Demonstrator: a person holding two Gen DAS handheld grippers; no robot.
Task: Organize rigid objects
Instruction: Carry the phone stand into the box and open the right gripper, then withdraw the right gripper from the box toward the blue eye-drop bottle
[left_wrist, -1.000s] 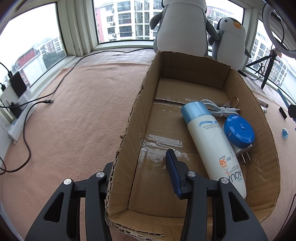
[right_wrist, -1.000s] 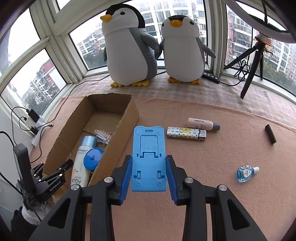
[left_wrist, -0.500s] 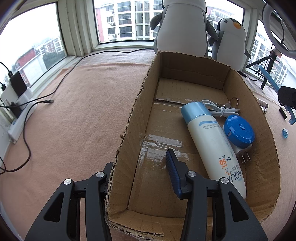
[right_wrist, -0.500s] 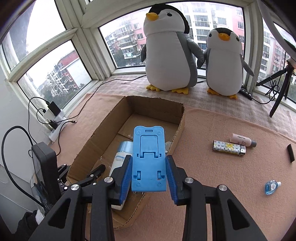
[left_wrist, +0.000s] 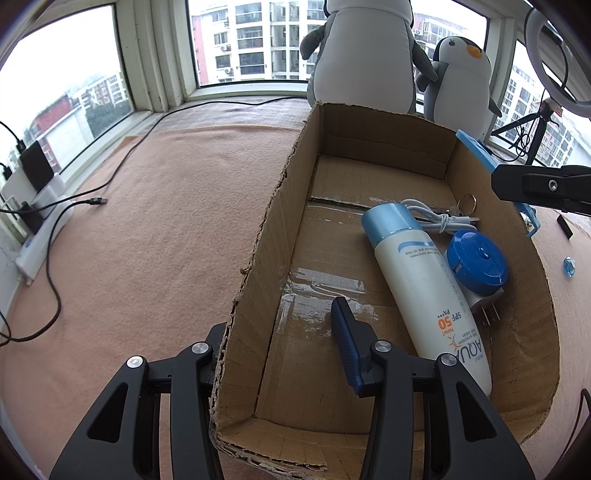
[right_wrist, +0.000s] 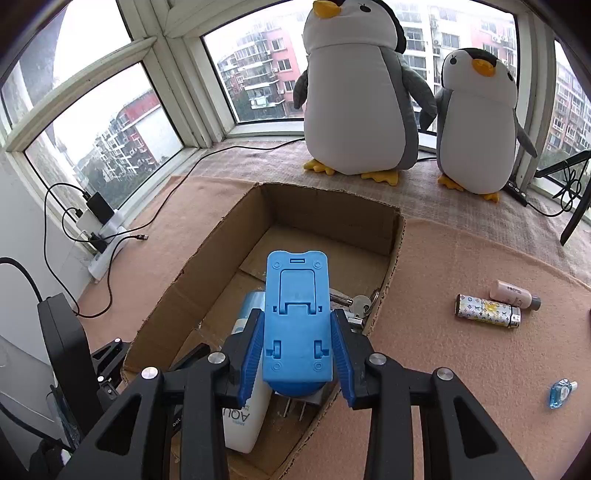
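Observation:
An open cardboard box (left_wrist: 384, 114) (right_wrist: 332, 218) lies on the tan cloth. It holds a white sunscreen bottle (left_wrist: 421, 280) (right_wrist: 240, 417), a round blue tape measure (left_wrist: 476, 262), a white cable (left_wrist: 436, 218), keys (right_wrist: 360, 304) and a white plug (left_wrist: 484, 306). My right gripper (right_wrist: 297, 332) is shut on a blue folding phone stand (right_wrist: 297, 302) (left_wrist: 476, 151) and hovers above the box's right side. My left gripper (left_wrist: 280, 332) is open and straddles the box's left wall, with one finger outside and the blue pad inside.
On the cloth right of the box lie a patterned lighter (right_wrist: 487, 310), a small pink bottle (right_wrist: 517, 293) and a tiny blue bottle (right_wrist: 561, 393). Two plush penguins (right_wrist: 354, 92) stand behind the box. Cables and a power strip (right_wrist: 99, 229) run along the left window.
My right gripper has carried the blue stand leftward from the open cloth to above the box. The left gripper and the box have not moved.

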